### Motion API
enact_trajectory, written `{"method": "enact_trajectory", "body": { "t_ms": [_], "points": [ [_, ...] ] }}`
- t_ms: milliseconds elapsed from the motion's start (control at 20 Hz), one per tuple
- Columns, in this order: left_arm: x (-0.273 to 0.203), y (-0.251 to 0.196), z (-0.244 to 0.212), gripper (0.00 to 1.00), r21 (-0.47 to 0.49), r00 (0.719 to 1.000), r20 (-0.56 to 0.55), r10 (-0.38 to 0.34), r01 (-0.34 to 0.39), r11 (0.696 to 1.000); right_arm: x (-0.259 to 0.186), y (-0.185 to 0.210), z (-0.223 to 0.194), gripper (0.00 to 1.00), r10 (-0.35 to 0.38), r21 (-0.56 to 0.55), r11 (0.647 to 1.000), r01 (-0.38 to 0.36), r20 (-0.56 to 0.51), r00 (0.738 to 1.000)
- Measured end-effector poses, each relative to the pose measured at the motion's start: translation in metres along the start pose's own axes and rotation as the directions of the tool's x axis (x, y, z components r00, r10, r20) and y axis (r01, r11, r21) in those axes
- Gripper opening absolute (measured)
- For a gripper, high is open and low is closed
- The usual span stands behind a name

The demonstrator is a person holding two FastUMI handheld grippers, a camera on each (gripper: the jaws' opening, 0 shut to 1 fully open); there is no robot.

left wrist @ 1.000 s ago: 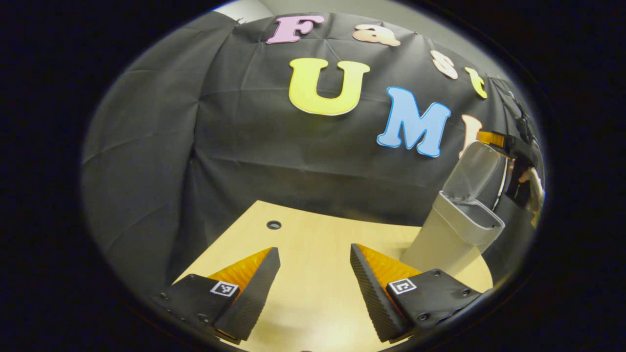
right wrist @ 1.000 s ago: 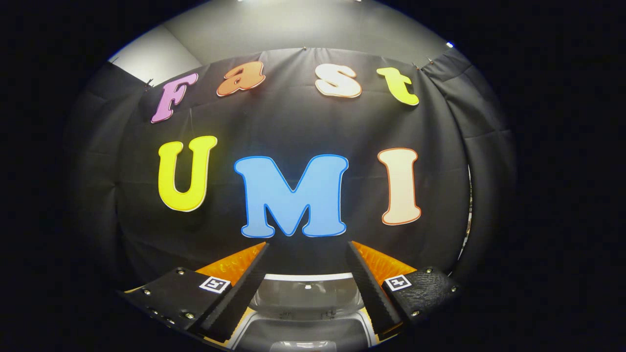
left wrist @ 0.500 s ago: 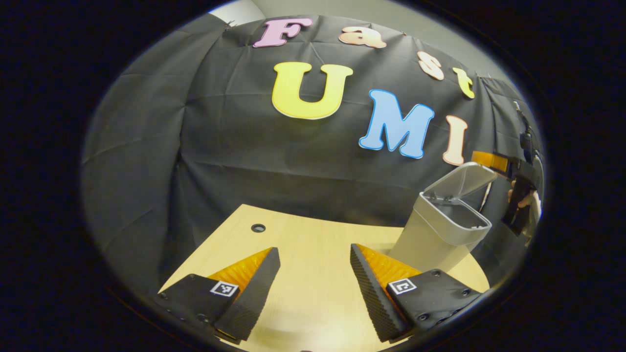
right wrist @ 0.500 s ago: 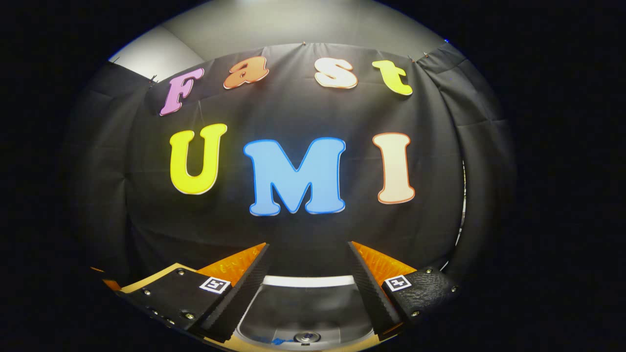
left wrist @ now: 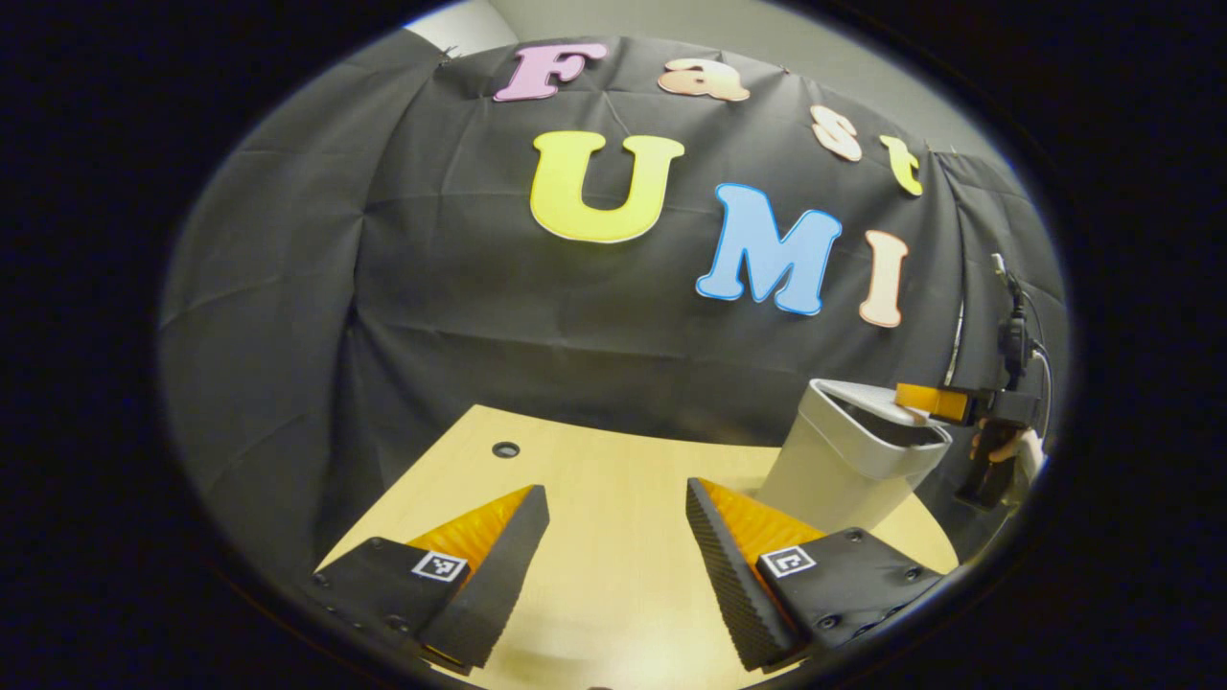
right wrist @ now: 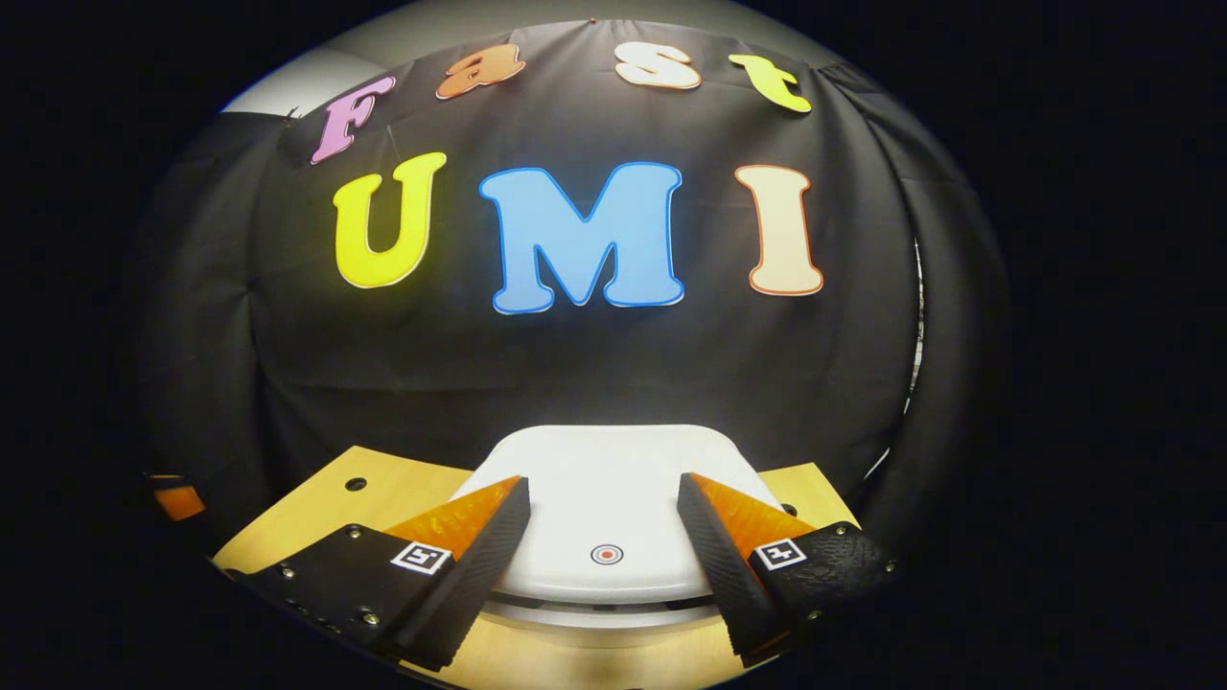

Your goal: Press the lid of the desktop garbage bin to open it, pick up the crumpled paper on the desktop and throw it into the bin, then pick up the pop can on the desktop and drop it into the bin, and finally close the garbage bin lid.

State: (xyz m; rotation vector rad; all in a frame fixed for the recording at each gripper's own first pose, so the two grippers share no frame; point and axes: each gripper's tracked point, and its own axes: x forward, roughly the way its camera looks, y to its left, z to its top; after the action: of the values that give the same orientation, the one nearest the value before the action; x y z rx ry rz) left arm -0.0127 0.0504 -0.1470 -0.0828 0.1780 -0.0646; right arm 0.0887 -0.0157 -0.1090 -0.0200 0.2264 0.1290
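The grey desktop bin (left wrist: 834,474) stands at the right of the wooden table (left wrist: 594,479) in the left gripper view. Its white lid (right wrist: 613,479) lies almost flat on the rim, with a thin dark gap along its near edge. A small red round mark (right wrist: 606,554) sits on the lid. My right gripper (right wrist: 602,479) is open, its fingers resting low over the lid, one on each side of the mark. From the left gripper view, the right gripper (left wrist: 925,402) lies on the lid's far edge, held by a hand (left wrist: 1002,450). My left gripper (left wrist: 613,487) hovers open over bare table.
The black cloth wall closes in behind the table. A small round hole (left wrist: 505,448) is in the tabletop near its far left edge. Bare wood stretches between the left gripper and the bin. A cable (left wrist: 1011,316) hangs at the far right.
The bin lid has swung down from upright to almost flat, with the right gripper following it downward. The left gripper has barely moved.
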Motion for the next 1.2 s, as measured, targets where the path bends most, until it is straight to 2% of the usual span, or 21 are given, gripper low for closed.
{"method": "enact_trajectory", "body": {
  "t_ms": [150,500,850,1200],
  "points": [
    [-0.004,-0.003,0.000,0.96,0.009,1.000,0.002,0.005,-0.005,1.000,0.001,0.001,-0.010,0.99,-0.009,-0.016,1.000,0.009,-0.014,1.000],
    [-0.004,-0.010,-0.007,0.96,0.010,1.000,-0.012,0.003,-0.002,1.000,0.000,0.001,-0.012,1.00,-0.009,0.020,1.000,0.008,0.070,0.998],
    [0.000,-0.024,-0.013,0.95,0.019,1.000,-0.018,-0.022,0.022,1.000,0.001,0.001,-0.015,1.00,-0.012,-0.001,1.000,0.012,0.142,0.990],
    [0.002,-0.023,-0.019,0.96,-0.015,0.999,-0.019,-0.033,0.032,0.999,0.002,0.001,-0.021,1.00,0.005,0.024,1.000,-0.008,0.097,0.995]
  ]
}}
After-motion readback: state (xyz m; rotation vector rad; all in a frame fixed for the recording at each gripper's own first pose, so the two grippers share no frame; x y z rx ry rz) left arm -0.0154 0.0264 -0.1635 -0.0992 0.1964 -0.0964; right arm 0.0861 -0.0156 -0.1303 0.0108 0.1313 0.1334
